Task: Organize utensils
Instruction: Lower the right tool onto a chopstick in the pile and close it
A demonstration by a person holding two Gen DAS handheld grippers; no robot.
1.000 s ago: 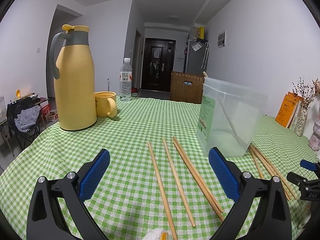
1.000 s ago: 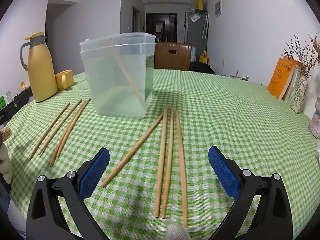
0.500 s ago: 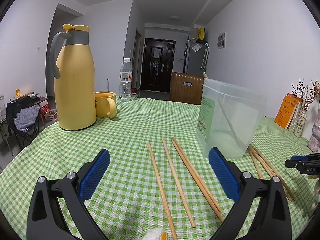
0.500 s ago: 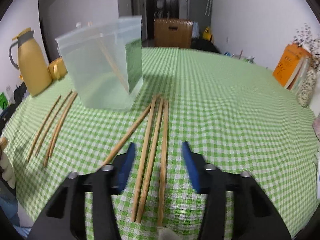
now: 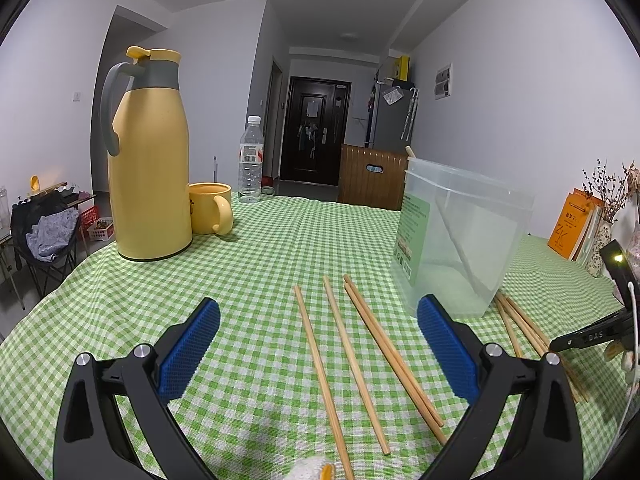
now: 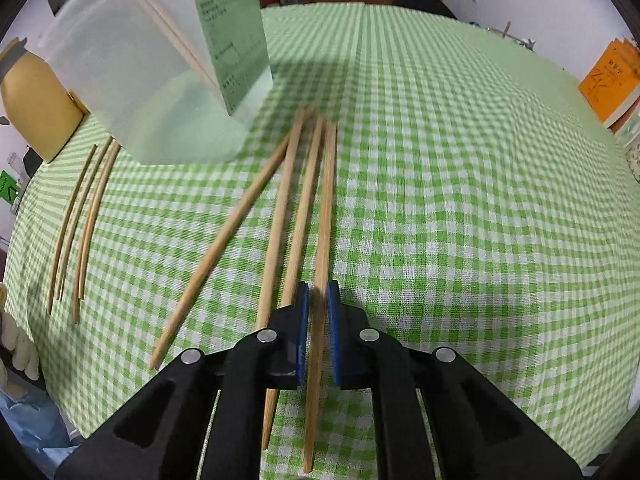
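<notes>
My right gripper (image 6: 316,308) points steeply down at the green checked tablecloth (image 6: 460,208), and its blue pads (image 6: 301,320) are pinched almost together on a single wooden chopstick (image 6: 325,208) — the rightmost of a fan of four lying in front of me. The stick runs between the pads and on toward the clear plastic container (image 6: 152,80); its near end pokes out below the jaws. The next chopstick (image 6: 298,220) lies just beside the left pad, outside the grip. Two chopsticks already lean inside the container, which carries a green label (image 6: 234,44) on its side.

My left gripper (image 5: 316,344) hovers low over the cloth with its jaws spread wide and nothing between the pads. Ahead of it lies a second group of four chopsticks (image 5: 352,356), loose on the table — two of them touching side by side. The container (image 5: 464,240) stands to their right, near their far ends. Further left sit a yellow thermos jug (image 5: 150,160), a yellow mug (image 5: 210,208) just beside it and a water bottle (image 5: 251,160) behind.
</notes>
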